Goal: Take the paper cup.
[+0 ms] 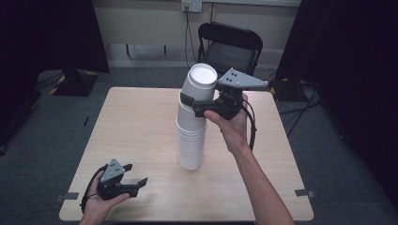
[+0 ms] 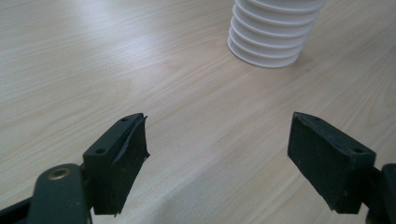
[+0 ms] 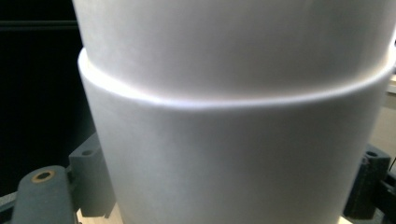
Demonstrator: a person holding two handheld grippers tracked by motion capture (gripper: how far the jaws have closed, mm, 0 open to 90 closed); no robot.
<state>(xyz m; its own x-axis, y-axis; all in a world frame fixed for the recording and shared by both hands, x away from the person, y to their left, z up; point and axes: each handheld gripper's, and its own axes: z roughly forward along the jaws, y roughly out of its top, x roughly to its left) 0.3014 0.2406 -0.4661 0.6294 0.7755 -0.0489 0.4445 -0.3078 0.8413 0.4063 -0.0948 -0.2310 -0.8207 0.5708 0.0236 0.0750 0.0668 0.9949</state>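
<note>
Right gripper [image 1: 194, 104]: held level above the tabletop, near the top of the tall stack of white paper cups; its two black jaws stand either side of an upper cup, closed against its wall as far as the frames show. In the right gripper view one jaw sits at 7 o'clock and the other at 4 o'clock, with the cup wall between them.
Gripped cup [image 1: 191, 110]: second from the top, nested in the stack; another cup [image 1: 201, 80] sits inside it, tilted slightly, its white inside facing up.
Cup stack [image 1: 191, 140]: upright, at the middle of the tabletop, ribbed by many nested rims; in the left gripper view its base is at 1 o'clock.
Left gripper [image 1: 133, 177]: at 7 o'clock on the tabletop, in the person's left hand, jaws spread wide with nothing between them, well apart from the stack.
Tabletop [image 1: 136, 122]: pale wood.
Chair [image 1: 229, 47]: black, folding, beyond the tabletop at 12 o'clock.
</note>
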